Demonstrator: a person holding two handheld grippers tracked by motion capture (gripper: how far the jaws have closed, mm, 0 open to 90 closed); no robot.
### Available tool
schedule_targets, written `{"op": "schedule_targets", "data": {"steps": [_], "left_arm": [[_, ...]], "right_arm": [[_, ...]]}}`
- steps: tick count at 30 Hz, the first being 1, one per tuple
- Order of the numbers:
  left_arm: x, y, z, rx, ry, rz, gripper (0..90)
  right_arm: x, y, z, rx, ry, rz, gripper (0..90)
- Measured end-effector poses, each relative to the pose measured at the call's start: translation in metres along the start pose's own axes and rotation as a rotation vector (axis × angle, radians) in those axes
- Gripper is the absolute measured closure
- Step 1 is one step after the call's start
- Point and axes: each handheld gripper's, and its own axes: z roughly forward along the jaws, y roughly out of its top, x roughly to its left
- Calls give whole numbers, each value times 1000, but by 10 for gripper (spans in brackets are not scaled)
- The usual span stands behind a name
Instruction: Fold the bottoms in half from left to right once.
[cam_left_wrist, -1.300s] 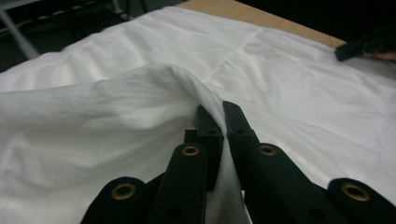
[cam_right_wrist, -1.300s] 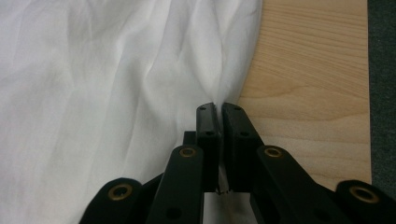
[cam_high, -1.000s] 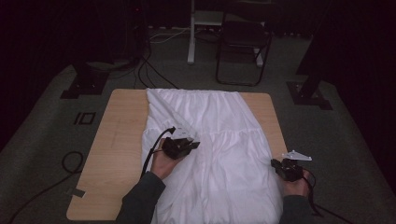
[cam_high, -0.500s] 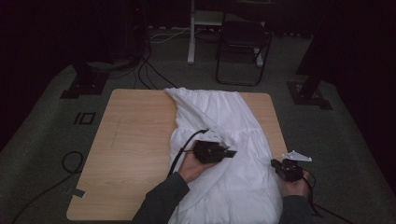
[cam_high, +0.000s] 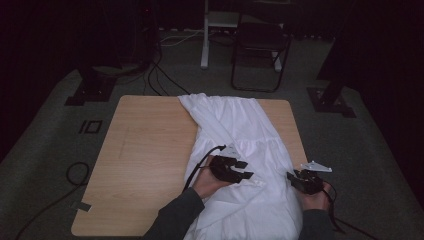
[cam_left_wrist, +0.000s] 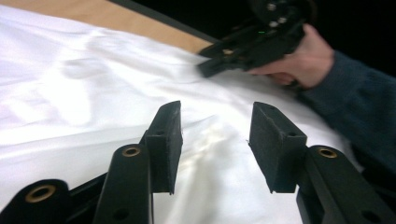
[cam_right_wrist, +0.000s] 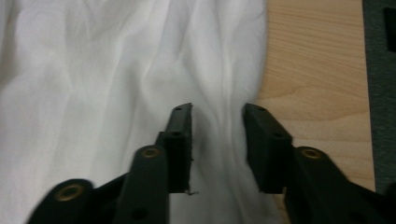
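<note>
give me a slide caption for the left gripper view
Open left tool over the white cloth, right tool beyond at the table edge.

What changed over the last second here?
The left claw carried the left edge of the white cloth rightward, folding it over the middle and baring more table. Both claws' jaws have just been opening, letting the cloth go; the right claw kept its place at the cloth's right edge.

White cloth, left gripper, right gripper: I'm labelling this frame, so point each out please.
white cloth (cam_high: 245, 125), high view, on its far flat part.
left gripper (cam_high: 248, 170), high view, between its open jaw tips.
right gripper (cam_high: 293, 179), high view, at its jaw tips.
</note>
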Motion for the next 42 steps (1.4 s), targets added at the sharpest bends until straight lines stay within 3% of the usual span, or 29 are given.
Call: {"op": "schedule_targets", "data": {"steps": [4,7,12,16,25,34,35,36,37,38,40,41,42], "left_arm": [[17,-17,-29,6,112,-25,521],[28,-33,-47,12,181,-54,516],[46,-68,-70,21,263,-137,513],[54,-90,-79,51,320,-172,502],[61,-126,-88,45,379,-278,454],[61,-134,-79,69,395,-287,413],[61,-134,-78,74,394,-286,413],[61,-135,-77,76,391,-289,413],[61,-135,-76,74,394,-295,414],[61,-135,-76,74,394,-295,416],[59,-134,-77,65,398,-292,420],[57,-132,-79,53,396,-285,421],[57,-132,-79,53,396,-285,421]], "right_arm": [[13,10,-11,-48,-5,-18,546],[23,20,-22,-92,34,-33,546],[48,30,-26,-111,113,-87,547],[69,35,-23,-103,155,-142,541],[98,33,-13,-77,243,-216,428],[107,28,-1,-25,264,-258,395],[109,27,4,3,268,-269,455],[109,27,4,3,268,-269,455],[111,26,5,31,261,-303,707],[111,26,5,31,261,-303,707],[110,26,3,31,227,-330,848],[107,29,-6,-18,219,-323,866],[107,29,-6,-18,219,-323,866]]}}
